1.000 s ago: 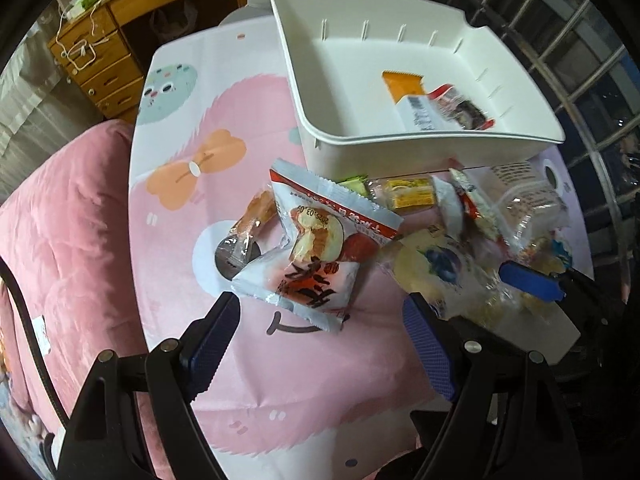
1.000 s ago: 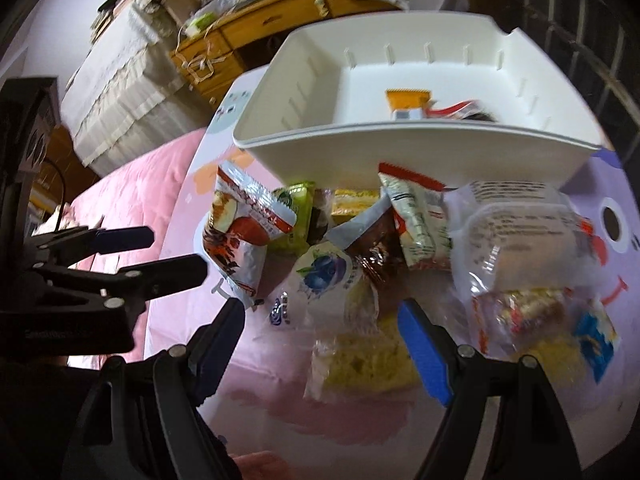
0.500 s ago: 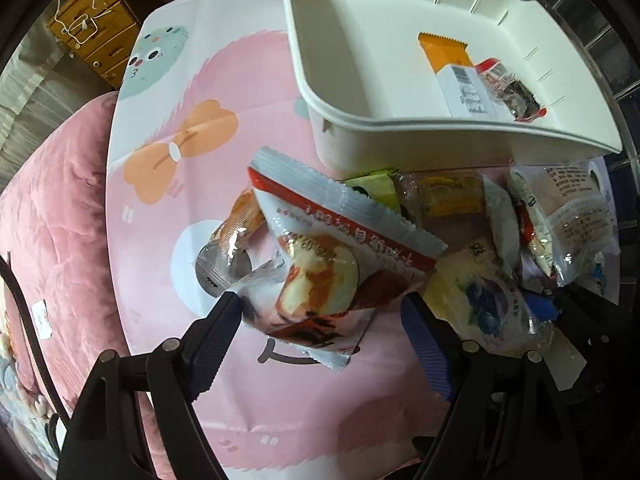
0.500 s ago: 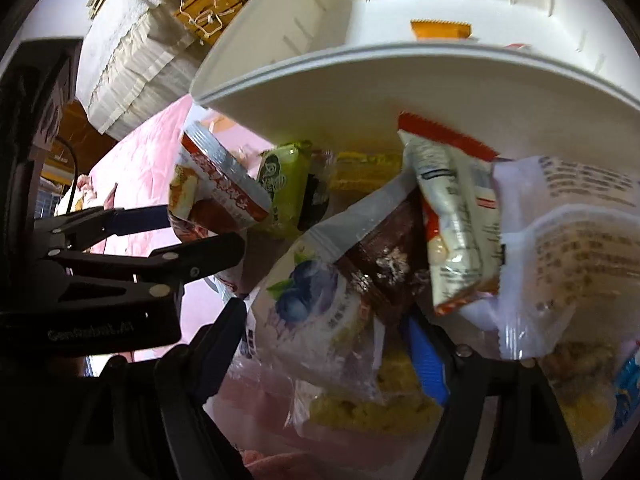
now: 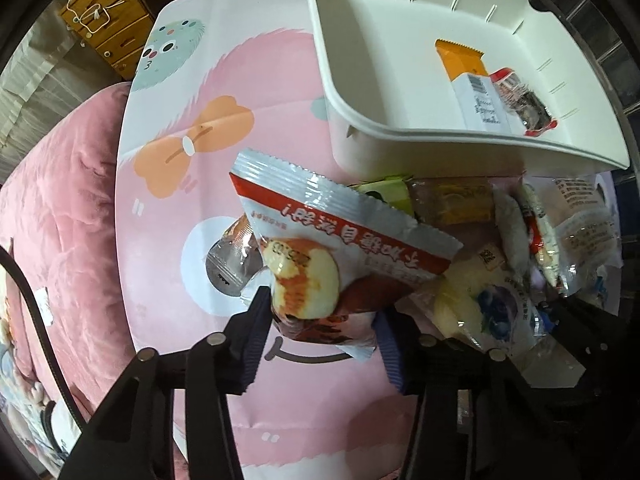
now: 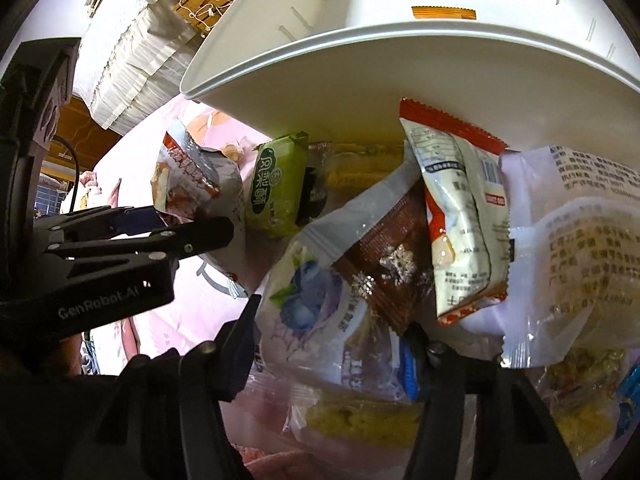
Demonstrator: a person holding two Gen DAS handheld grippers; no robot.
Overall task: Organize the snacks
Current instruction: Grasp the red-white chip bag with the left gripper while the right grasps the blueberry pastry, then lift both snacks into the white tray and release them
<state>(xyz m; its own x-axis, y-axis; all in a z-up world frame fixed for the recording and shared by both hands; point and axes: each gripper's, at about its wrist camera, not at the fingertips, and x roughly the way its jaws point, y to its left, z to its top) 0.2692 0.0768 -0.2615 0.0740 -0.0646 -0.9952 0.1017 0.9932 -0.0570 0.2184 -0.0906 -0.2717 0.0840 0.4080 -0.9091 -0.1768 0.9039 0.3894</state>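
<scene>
- Just in front of the white bin (image 5: 420, 152), the snacks lie in a heap on the pink cartoon cloth (image 5: 224, 152).
- Nearest the left gripper (image 5: 320, 340) is a red-and-white pack (image 5: 340, 240); its lower end sits between the blue pads, which are closing and touch it on both sides.
- Beside it, a small silver-ended sachet (image 5: 230, 268) lies on the cloth, partly under the pack.
- At the right gripper (image 6: 328, 344), a blueberry pack (image 6: 316, 312) fills the gap between the closing fingers, pressed by both.
- A brown packet (image 6: 388, 268) overlaps the blueberry pack, and a white packet with red ends (image 6: 460, 220) leans over that.
- A green bar (image 6: 276, 188) lies against the bin's wall, and a yellow cake in clear wrap (image 6: 352, 412) lies under the blueberry pack.
- A large clear bag with printed text (image 6: 580, 248) takes the right side of the heap.
- Inside the bin lie an orange packet (image 5: 464, 60) and a clear one with red ends (image 5: 524, 100), touching.
- Under the cloth's edge is a pink quilt (image 5: 52, 208); a wooden drawer chest (image 5: 108, 24) stands beyond.
</scene>
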